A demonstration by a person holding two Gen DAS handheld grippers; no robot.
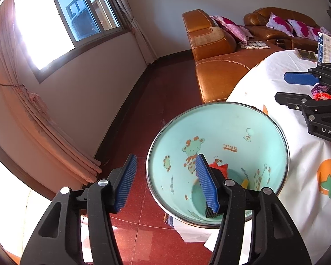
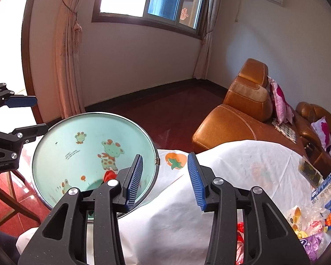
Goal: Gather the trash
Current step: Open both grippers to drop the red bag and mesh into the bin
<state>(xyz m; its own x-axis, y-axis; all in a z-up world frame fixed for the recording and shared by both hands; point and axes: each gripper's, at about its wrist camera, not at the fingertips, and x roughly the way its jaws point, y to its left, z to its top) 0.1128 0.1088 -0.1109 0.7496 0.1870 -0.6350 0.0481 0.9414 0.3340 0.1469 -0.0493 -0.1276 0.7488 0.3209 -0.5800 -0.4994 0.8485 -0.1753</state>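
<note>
text: "deer" | on: inner wall of teal bin (image 1: 220, 128)

Trash bin (image 1: 220, 137): round, mint-green interior printed with cartoon giraffes and the word "deer", metal rim. Tilted, mouth open toward both tongs, beside the edge of the cloth-covered table. Positioned directly ahead of the left tongs, with one blue pad over the mouth; ahead and to the left of the right tongs.

Red wrapper (image 1: 219, 168) inside bin: crumpled, resting near the bottom, just beyond the left tongs' inner pad. Yellow scrap (image 1: 245, 183) beside it at the bin bottom.

Loose trash pile (image 2: 309, 223): clear bags, purple and yellow wrappers, crumpled, lying on the cloth to the lower right of the right tongs. Red wrapper piece (image 2: 240, 231) directly below the right tongs.
</note>
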